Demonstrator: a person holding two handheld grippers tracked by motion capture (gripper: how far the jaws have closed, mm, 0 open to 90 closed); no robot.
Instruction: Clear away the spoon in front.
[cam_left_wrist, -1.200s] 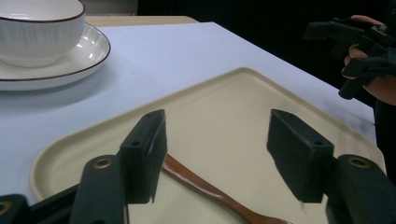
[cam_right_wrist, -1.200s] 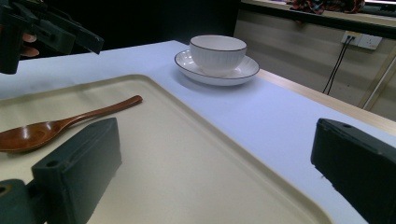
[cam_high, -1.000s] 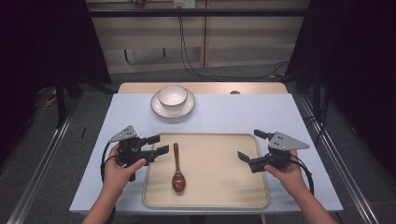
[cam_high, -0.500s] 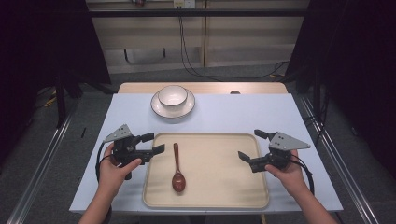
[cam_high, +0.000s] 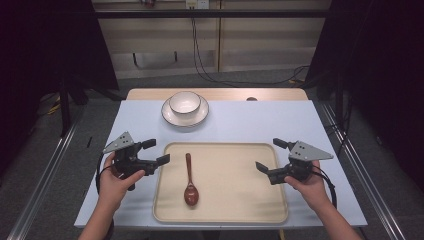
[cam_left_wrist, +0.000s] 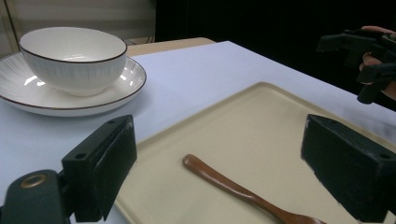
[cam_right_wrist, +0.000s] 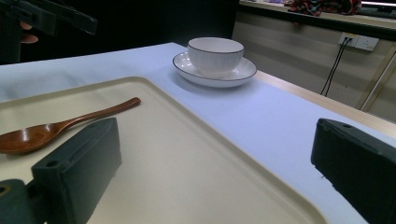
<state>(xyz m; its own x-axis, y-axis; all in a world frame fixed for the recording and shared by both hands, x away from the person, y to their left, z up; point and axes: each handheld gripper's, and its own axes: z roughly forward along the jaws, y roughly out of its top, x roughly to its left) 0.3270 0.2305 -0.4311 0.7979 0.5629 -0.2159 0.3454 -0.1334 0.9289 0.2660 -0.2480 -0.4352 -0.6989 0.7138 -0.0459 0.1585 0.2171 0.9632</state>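
High view: a beige tray (cam_high: 240, 200) lies on the pale blue surface (cam_high: 250, 122) toward its near edge, and a brown wooden spoon (cam_high: 190, 182) rests on the tray's left half, its bowl toward the near edge and its handle pointing to the far one. The left gripper (cam_high: 152, 151) hovers just beside the tray's left edge, near the spoon's handle but apart from it; its fingers have just been opening and now stand wide apart with nothing between them. The left gripper view shows the same gap, with the spoon (cam_left_wrist: 243, 191) lying on the tray (cam_left_wrist: 261, 126) beyond the fingers (cam_left_wrist: 112, 158). The right gripper (cam_high: 268, 156) hangs over the tray's right edge, its fingers also spread wide and empty, well apart from the spoon. Near the surface's far edge, left of centre, a white bowl (cam_high: 184, 102) with a dark rim sits on a white plate (cam_high: 172, 116), well apart from the tray.
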